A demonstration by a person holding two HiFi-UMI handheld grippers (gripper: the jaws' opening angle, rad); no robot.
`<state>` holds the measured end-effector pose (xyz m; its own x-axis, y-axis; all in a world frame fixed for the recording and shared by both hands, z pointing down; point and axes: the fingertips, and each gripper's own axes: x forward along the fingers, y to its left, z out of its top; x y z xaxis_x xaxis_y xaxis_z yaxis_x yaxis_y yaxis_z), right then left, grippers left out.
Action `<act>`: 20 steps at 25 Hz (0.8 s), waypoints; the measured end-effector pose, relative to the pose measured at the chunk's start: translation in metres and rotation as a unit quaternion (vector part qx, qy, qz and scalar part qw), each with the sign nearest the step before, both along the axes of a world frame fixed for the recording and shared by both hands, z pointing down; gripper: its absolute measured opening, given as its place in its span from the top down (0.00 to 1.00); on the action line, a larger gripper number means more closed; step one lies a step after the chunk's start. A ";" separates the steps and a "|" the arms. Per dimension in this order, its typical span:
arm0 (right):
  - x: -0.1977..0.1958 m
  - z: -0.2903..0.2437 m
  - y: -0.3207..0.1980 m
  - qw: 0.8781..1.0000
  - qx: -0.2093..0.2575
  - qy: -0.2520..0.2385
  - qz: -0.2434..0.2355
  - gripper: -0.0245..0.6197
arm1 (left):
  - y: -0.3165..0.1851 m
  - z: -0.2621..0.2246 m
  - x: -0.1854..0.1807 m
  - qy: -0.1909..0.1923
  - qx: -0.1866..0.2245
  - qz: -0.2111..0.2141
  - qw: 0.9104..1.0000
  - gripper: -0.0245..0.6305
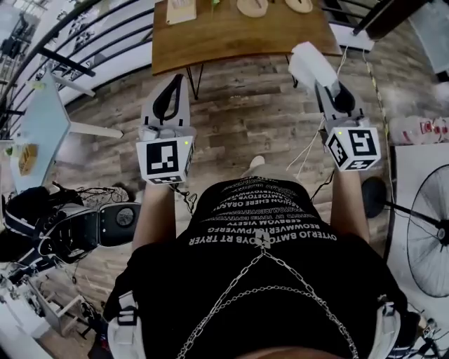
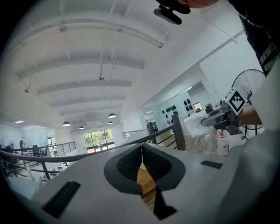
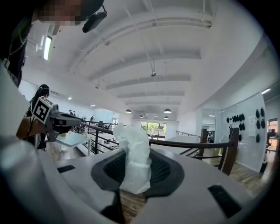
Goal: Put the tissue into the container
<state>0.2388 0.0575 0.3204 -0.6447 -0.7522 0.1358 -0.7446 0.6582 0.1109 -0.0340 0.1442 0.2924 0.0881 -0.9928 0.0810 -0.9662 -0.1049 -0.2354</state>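
Note:
A crumpled white tissue (image 3: 133,159) stands up between the dark pads of my right gripper (image 3: 134,168), which is shut on it. In the head view the tissue (image 1: 309,63) sticks out ahead of the right gripper (image 1: 319,78), held above the wooden floor just before the near right corner of a wooden table (image 1: 231,35). My left gripper (image 1: 170,87) hangs over the floor at the left, short of that table. Its pads (image 2: 154,164) meet with nothing between them, so the left gripper (image 2: 142,148) is shut and empty. Two pale round things (image 1: 252,6) lie at the table's far edge, cut off by the frame.
Black railings (image 1: 84,49) run along the upper left beside a light blue table (image 1: 43,126). Dark bags and gear (image 1: 66,224) lie on the floor at the left. A standing fan (image 1: 428,231) and a white surface (image 1: 414,168) are at the right. A card (image 1: 181,10) lies on the wooden table.

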 end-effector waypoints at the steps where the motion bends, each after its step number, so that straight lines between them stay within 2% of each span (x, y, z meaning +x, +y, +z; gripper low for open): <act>1: 0.009 0.000 -0.008 1.000 0.000 -0.002 -0.003 0.79 | -0.007 -0.002 0.009 0.000 0.001 -0.003 1.000 0.92; 7: 0.034 -0.001 -0.060 1.000 -0.005 -0.008 -0.022 0.79 | -0.040 -0.003 0.037 -0.001 -0.013 -0.028 1.000 0.92; 15: 0.033 0.009 -0.098 0.999 -0.018 -0.029 -0.026 0.79 | -0.065 0.002 0.021 -0.007 -0.023 -0.052 0.998 0.92; 20: 0.026 0.026 -0.126 0.999 -0.022 -0.031 -0.021 0.79 | -0.096 0.019 0.015 -0.007 -0.024 -0.044 0.999 0.92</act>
